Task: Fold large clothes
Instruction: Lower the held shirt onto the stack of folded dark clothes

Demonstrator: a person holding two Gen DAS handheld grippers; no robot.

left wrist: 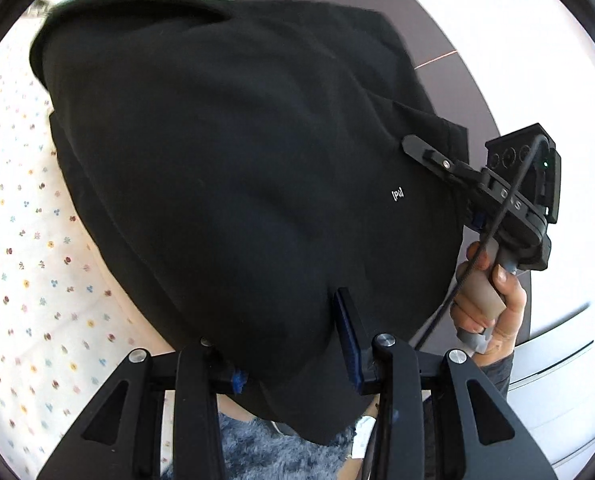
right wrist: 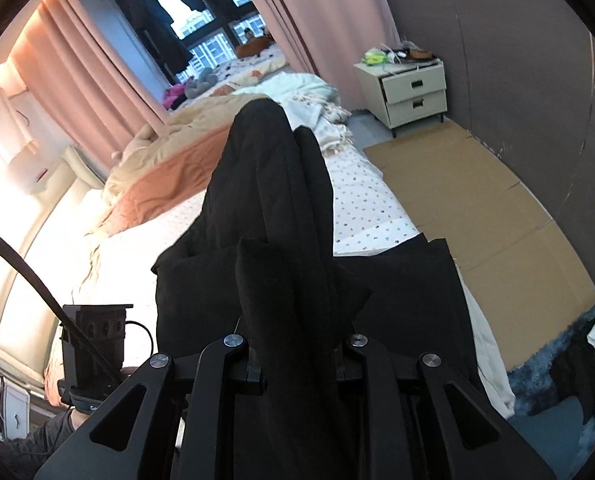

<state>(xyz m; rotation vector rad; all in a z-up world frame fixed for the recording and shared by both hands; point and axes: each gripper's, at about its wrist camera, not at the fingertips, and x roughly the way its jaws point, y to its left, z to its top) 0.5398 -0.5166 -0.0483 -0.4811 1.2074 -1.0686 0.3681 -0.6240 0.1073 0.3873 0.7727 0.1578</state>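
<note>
- Both claws are clenched on one black garment — the left gripper has a thick bunch of cloth between its blue-padded fingers, and the right gripper pinches a narrower bundle that fills the gap between its jaws.
- Ahead of the left claw the garment hangs as a broad dark sheet over the flower-dotted bedsheet; in the left wrist view the right gripper sits forward and to the right, biting the cloth's far edge, with the person's hand on its handle.
- Ahead of the right claw the cloth rises in bunched ridges, then drops onto the bed; a flatter layer lies just below and to either side of the jaws.
- Judged step: carrying a held edge over to lay a fold.
- To do it well, keep both grips firm and the two claws level with each other — a sagging middle will crease.
- Draw the claws apart until the held edge is taut before lowering.
- Set the edge down square on the layer beneath, clear of the rumpled duvet beyond.
- Let go only once the cloth rests flat.
</note>
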